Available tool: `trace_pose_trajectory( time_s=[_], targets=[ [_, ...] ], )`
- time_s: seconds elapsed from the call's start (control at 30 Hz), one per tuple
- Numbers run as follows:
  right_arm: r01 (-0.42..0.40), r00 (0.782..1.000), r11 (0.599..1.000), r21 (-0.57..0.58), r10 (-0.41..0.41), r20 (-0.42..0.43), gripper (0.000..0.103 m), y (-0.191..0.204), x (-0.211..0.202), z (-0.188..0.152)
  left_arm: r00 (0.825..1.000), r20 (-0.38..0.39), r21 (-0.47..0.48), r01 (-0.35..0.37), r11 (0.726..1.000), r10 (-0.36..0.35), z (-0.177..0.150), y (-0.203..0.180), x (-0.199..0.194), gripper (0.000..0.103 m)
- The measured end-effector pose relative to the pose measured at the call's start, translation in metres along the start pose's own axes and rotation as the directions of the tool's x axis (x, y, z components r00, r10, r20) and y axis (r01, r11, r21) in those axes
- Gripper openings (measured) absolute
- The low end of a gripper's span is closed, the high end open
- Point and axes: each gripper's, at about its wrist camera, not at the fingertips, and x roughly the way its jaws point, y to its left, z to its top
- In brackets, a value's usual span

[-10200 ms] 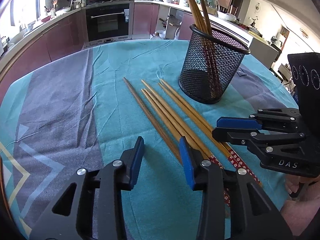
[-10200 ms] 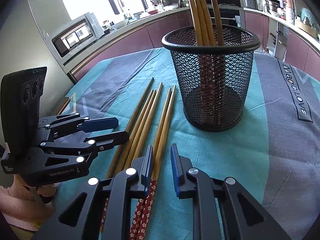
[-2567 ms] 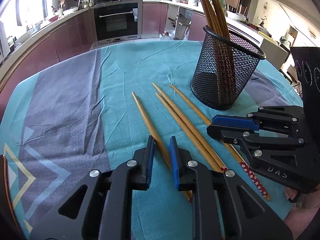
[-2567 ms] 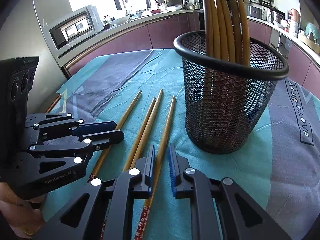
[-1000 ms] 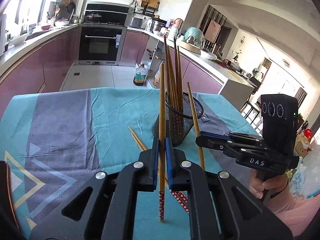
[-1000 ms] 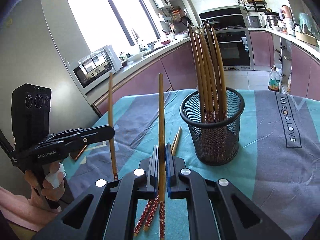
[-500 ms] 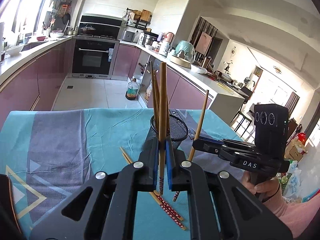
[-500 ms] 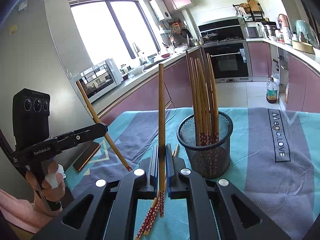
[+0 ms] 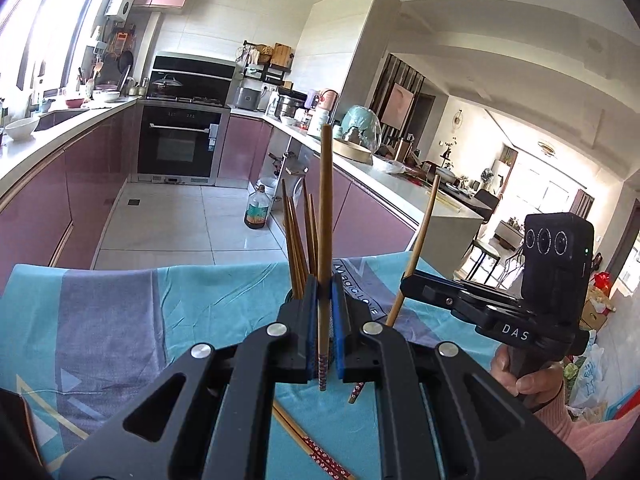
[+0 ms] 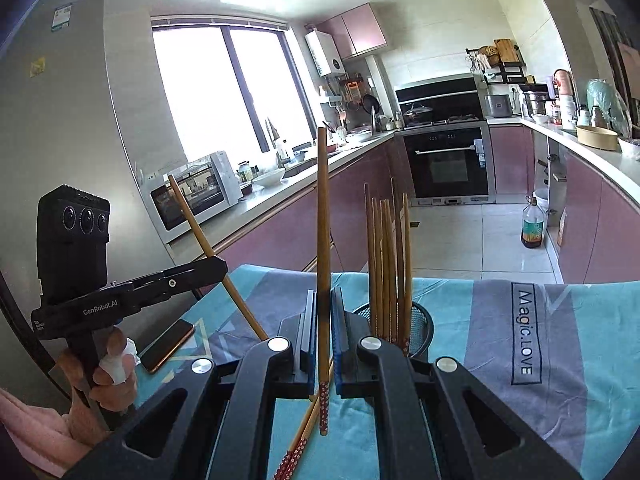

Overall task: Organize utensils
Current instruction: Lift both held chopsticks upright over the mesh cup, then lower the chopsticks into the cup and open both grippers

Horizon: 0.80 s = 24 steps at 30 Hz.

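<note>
Left wrist: left gripper (image 9: pixel 324 312) raised, chopstick (image 9: pixel 325 216) upright.

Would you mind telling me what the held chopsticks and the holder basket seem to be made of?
Chopsticks: apparently wood or bamboo, smooth brown shafts, with red flower-patterned ends.
Holder basket: looks like black metal mesh, an open see-through weave under a solid rim, though coated wire cannot be confirmed.

"DAS" in white on the black body of the right gripper (image 9: pixel 408 286), seen from the left wrist. "GenRobot.AI" in white on the body of the left gripper (image 10: pixel 218 266), seen from the right wrist. "Magic.LOVE" printed along the grey stripe of the tablecloth (image 10: pixel 524 332); fridge (image 10: pixel 60 128) stickers are too small to read.
</note>
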Motion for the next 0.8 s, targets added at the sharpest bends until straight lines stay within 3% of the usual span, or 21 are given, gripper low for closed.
trace_pose_trajectory(
  time_s=[0.43, 0.8],
  targets=[
    [0.032, 0.995, 0.999, -0.033, -0.029, 0.092, 0.005, -0.004, -0.010, 0.036, 0.996, 0.086, 0.032, 0.013, 0.999, -0.016, 0.030, -0.016, -0.006, 0.007],
    [0.088, 0.992, 0.996, -0.025, -0.085, 0.093, 0.005, -0.015, 0.007, 0.043, 0.998, 0.061, 0.050, -0.022, 0.999, 0.019, 0.033, -0.024, 0.021, 0.007]
  ],
)
